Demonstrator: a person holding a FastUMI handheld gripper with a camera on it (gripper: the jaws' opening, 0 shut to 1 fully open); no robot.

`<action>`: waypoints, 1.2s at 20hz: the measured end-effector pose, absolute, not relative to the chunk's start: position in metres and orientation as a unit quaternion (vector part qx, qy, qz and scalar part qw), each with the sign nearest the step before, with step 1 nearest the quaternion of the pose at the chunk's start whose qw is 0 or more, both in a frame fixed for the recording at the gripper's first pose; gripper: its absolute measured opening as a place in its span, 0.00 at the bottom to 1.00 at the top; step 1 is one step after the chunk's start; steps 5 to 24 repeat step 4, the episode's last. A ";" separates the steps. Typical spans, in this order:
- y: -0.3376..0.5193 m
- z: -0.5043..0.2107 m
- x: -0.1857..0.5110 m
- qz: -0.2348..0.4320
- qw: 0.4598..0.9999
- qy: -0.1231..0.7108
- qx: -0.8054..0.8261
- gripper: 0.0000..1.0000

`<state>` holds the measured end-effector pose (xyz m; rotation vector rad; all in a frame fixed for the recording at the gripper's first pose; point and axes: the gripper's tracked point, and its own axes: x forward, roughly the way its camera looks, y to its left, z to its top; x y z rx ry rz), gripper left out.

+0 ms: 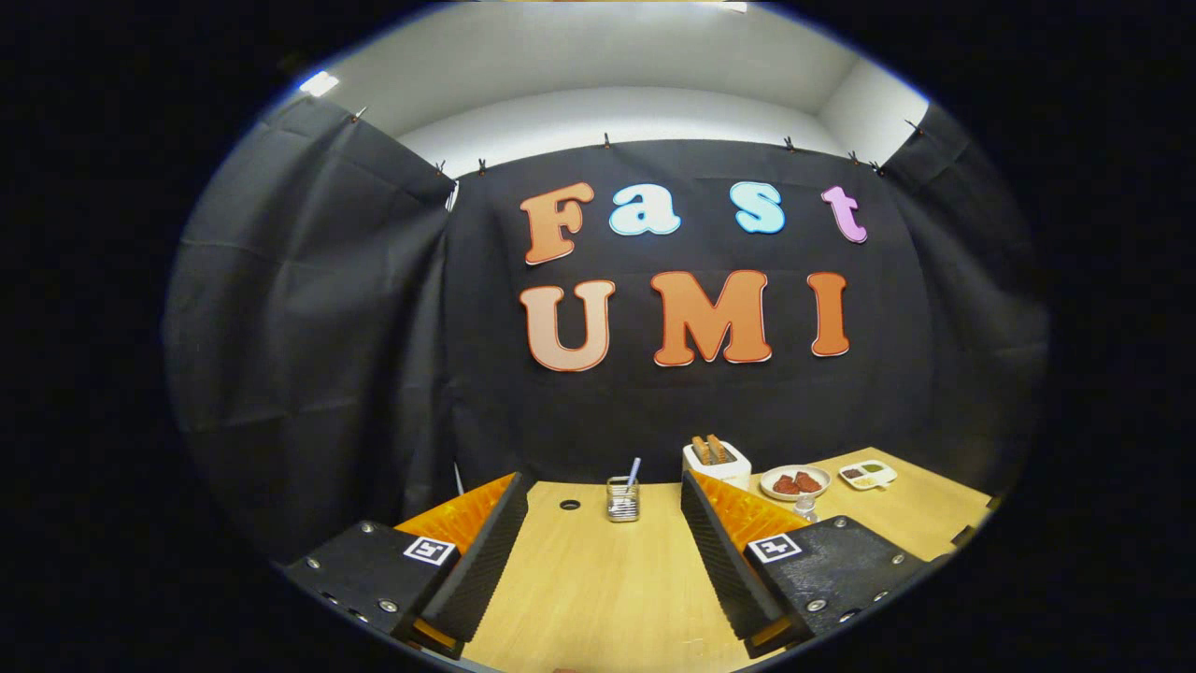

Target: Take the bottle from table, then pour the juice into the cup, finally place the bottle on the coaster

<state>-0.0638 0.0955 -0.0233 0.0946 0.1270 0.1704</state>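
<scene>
My gripper (605,480) is open, its two black ribbed fingers (486,551) spread wide over a light wooden table (598,589). Nothing is between them. Beyond the fingertips, near the table's back edge, stands a small metal cup (622,500) with a pale straw in it. A small clear object with a light top (805,508), possibly the bottle, peeks out just past the right finger, mostly hidden by it.
A white toaster (717,463) with two slices stands at the back, right of the cup. Further right lie a plate of red food (794,481) and a small white tray (867,475). A round black hole (570,505) sits in the tabletop left of the cup.
</scene>
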 end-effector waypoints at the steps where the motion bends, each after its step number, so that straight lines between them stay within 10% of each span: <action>1: 0.095 -0.025 -0.072 0.085 0.993 0.062 0.049 0.98; 24: 0.078 -0.033 -0.081 0.056 0.995 0.069 0.038 0.98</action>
